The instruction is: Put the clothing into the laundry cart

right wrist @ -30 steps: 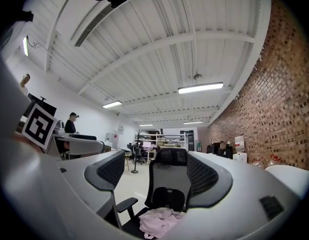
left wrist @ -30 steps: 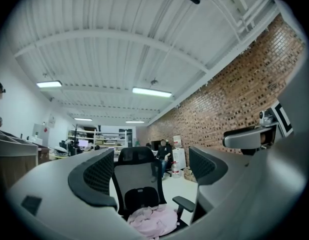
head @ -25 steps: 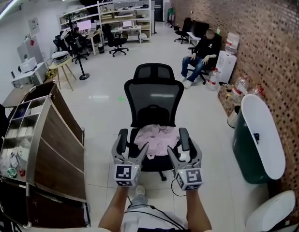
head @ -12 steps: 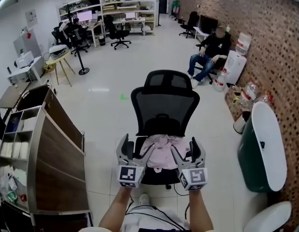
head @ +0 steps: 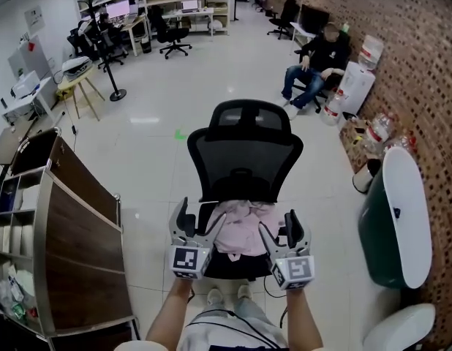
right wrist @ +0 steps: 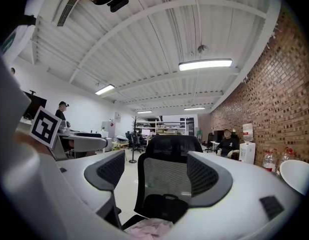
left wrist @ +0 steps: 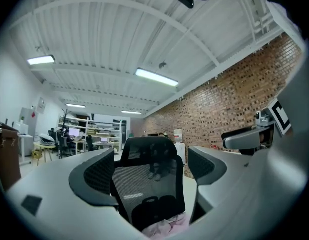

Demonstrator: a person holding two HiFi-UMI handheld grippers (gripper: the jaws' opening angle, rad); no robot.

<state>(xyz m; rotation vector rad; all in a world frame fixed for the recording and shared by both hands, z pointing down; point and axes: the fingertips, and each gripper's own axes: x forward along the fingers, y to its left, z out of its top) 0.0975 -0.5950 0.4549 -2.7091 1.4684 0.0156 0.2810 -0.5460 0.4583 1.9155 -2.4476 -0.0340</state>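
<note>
Pink crumpled clothing (head: 244, 229) on mesh chair (head: 244, 159); L gripper (head: 202, 219) & R gripper (head: 279, 225) jaws apart, empty.

Pale pink clothing (head: 244, 229) just ahead of my fingers (head: 217, 225), on black chair (head: 246, 156), mesh-patterned back. Left gripper (head: 202, 221), right gripper (head: 279, 225): light grey, dark dimpled pads (left wrist: 97, 174), black-and-white square markers. Red-brown brick wall (head: 431, 57) right of my right fingers.

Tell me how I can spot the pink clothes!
Start at the long brick wall and look to the middle of the room, where a black mesh office chair stands by itself. The crumpled pink clothing lies on its seat, the only soft, pale pink thing against all that black.
</note>
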